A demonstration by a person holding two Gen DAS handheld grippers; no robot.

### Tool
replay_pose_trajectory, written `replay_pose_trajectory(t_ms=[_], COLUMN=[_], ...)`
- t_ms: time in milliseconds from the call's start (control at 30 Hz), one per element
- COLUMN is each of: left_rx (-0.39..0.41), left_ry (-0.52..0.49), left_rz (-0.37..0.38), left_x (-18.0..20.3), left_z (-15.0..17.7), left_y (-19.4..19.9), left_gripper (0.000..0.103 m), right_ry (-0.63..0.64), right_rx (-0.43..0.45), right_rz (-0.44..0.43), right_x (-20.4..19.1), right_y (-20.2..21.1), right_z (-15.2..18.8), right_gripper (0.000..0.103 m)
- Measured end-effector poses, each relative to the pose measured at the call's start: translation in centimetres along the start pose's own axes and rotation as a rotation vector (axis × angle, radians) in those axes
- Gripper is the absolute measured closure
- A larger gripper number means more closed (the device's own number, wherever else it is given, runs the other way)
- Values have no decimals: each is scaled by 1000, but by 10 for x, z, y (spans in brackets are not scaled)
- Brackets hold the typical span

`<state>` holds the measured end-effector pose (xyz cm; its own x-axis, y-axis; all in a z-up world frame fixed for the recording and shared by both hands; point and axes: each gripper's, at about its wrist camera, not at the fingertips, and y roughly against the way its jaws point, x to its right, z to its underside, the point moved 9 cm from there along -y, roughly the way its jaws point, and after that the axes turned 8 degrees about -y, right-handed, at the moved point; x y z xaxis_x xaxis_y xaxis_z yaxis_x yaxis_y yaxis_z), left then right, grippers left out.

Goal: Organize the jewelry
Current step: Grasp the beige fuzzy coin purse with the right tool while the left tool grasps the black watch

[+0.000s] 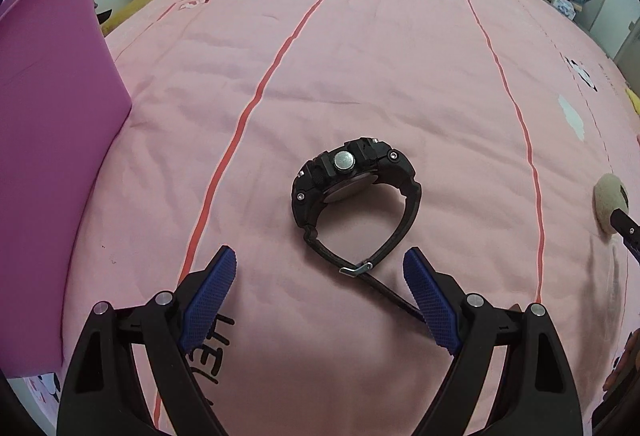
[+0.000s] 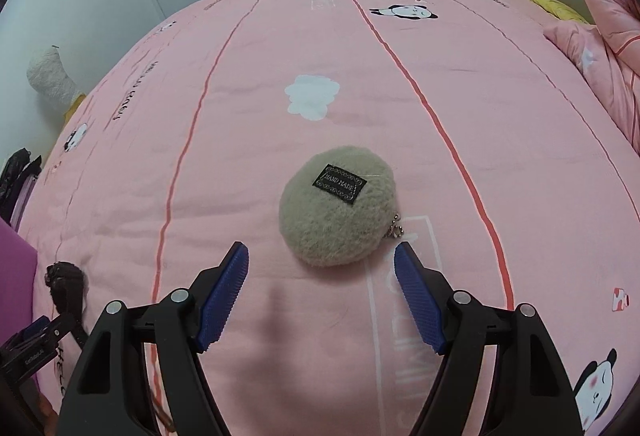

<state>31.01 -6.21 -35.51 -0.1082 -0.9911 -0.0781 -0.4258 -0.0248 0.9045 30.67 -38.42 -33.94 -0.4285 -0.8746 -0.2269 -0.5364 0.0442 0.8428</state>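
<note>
A black wristwatch (image 1: 352, 196) lies on its side on the pink bedspread (image 1: 400, 68), its buckled strap looping toward the left tool (image 1: 320, 268), whose 2 blue-padded jaws stand wide apart and empty just short of the strap. A purple bin (image 1: 52, 124) stands on the bed well to the watch's left. In the right wrist view, a beige plush pouch (image 2: 336, 208) with a black "HAND MADE" label rests on the bedspread, just ahead of the right tool (image 2: 322, 260), also spread open and holding nothing.
</note>
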Motion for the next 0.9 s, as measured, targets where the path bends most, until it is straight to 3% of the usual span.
replay_pose_trajectory(t_ms=[200, 633, 700, 800, 900], left_rx=[-4, -26, -14, 14, 19], left_ry=[11, 25, 24, -12, -20], left_rz=[-8, -10, -7, 2, 5], left_x=[2, 12, 13, 19, 19], left_z=[-6, -17, -18, -17, -14], left_y=[-13, -38, -37, -30, -28], left_gripper=[19, 18, 24, 40, 41], right_ry=[-9, 60, 65, 76, 87], right_rx=[-41, -1, 7, 12, 21], right_rz=[58, 118, 115, 108, 98], right_x=[3, -2, -4, -5, -7], right_y=[-31, -47, -46, -43, -39], right_z=[-8, -14, -16, -14, -13], right_gripper=[31, 35, 45, 50, 52])
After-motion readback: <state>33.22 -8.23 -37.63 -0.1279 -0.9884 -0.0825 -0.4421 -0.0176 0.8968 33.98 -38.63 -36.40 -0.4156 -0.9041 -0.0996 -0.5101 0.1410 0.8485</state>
